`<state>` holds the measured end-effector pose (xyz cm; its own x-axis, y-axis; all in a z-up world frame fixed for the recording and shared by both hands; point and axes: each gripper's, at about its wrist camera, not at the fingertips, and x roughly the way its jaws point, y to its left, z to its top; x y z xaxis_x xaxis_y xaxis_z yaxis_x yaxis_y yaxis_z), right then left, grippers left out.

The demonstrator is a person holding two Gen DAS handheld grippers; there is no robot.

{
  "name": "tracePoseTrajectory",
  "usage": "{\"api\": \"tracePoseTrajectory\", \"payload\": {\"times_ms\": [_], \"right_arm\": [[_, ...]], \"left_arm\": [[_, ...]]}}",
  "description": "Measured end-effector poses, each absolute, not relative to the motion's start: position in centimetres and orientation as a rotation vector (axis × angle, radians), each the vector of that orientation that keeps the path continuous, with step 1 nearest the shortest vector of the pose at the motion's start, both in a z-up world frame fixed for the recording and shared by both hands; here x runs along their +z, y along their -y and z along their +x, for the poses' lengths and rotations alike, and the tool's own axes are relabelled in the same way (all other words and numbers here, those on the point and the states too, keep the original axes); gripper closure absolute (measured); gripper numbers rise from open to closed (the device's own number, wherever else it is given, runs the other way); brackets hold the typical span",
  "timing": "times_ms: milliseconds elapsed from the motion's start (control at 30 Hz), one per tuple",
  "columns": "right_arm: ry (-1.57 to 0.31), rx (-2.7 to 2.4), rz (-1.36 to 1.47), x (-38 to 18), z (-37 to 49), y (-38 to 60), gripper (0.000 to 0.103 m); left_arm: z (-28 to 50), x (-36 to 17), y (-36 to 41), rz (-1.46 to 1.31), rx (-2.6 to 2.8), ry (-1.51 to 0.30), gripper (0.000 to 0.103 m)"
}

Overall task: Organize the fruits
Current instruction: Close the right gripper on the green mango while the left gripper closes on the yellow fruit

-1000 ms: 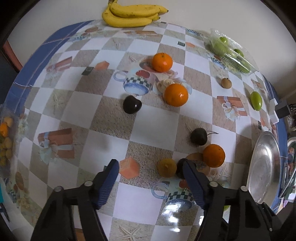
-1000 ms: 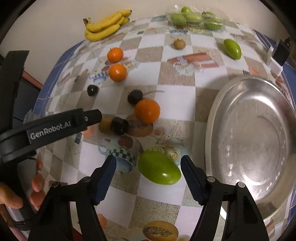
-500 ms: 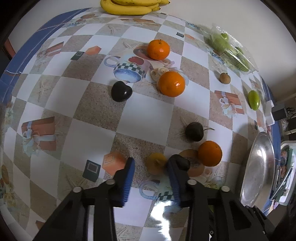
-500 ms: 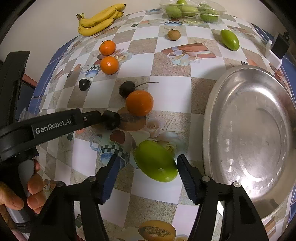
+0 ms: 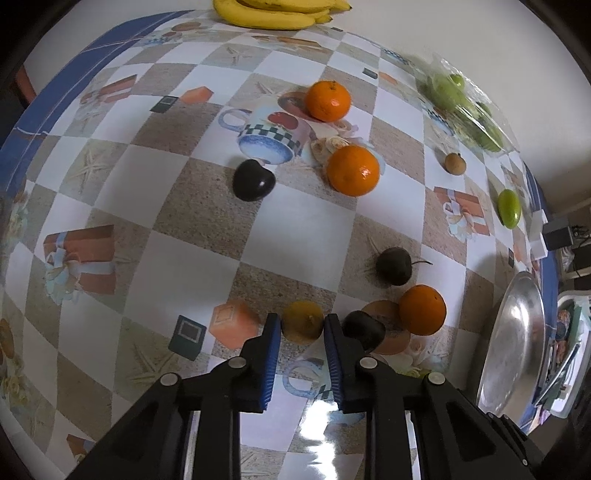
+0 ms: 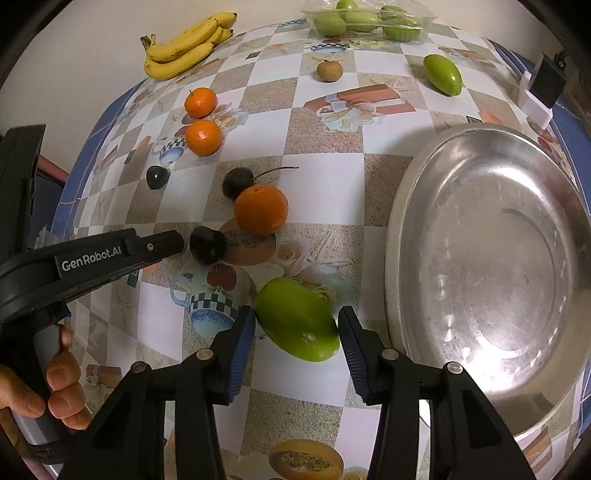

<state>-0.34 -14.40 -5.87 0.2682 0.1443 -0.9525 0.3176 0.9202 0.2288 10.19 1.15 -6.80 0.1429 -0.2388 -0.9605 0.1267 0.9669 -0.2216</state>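
My left gripper (image 5: 301, 325) is shut on a small yellow-brown fruit (image 5: 302, 320) that rests on the table. A dark fruit (image 5: 364, 329) lies just right of it and an orange (image 5: 422, 309) beyond that. My right gripper (image 6: 295, 325) has its jaws on both sides of a green fruit (image 6: 297, 324) on the table; the pads sit close to its sides but contact is unclear. A large steel tray (image 6: 491, 280) lies to its right. The left gripper shows in the right wrist view (image 6: 162, 245) next to the dark fruit (image 6: 207, 244).
Two more oranges (image 5: 352, 174), a dark heart-shaped fruit (image 5: 253, 180), a dark stemmed fruit (image 5: 393, 266), a small brown fruit (image 6: 329, 69), a second green fruit (image 6: 442, 74), bananas (image 6: 184, 48) and a clear box of green fruit (image 6: 369, 20) lie across the table.
My left gripper has moved forward and closed on the yellow-brown fruit. My right gripper has moved forward around the green fruit and narrowed its jaws.
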Motion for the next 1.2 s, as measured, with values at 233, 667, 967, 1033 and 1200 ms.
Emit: {"api": "tracePoseTrajectory", "payload": {"times_ms": [233, 667, 967, 1033, 1200], "right_arm": [[-1.298, -0.117, 0.43, -5.7, -0.5, 14.5, 0.056], [-1.231, -0.101, 0.468, -4.0, -0.7, 14.7, 0.056], [-1.18, -0.113, 0.479, -2.5, -0.9, 15.4, 0.056], [-1.173, -0.125, 0.483, -2.3, -1.0, 15.7, 0.056], [-1.156, -0.182, 0.505, -2.0, -1.5, 17.6, 0.069]], "left_arm": [[10.1, -6.0, -1.7, -0.115, -0.254, -1.383, 0.077], [10.2, -3.9, -1.8, -0.119, -0.257, -1.332, 0.077], [10.0, -2.6, -0.5, -0.073, -0.269, -1.287, 0.077], [9.8, -2.5, 0.0, -0.058, -0.278, -1.282, 0.077], [8.9, -2.0, 1.8, -0.009, -0.306, -1.261, 0.077]]}}
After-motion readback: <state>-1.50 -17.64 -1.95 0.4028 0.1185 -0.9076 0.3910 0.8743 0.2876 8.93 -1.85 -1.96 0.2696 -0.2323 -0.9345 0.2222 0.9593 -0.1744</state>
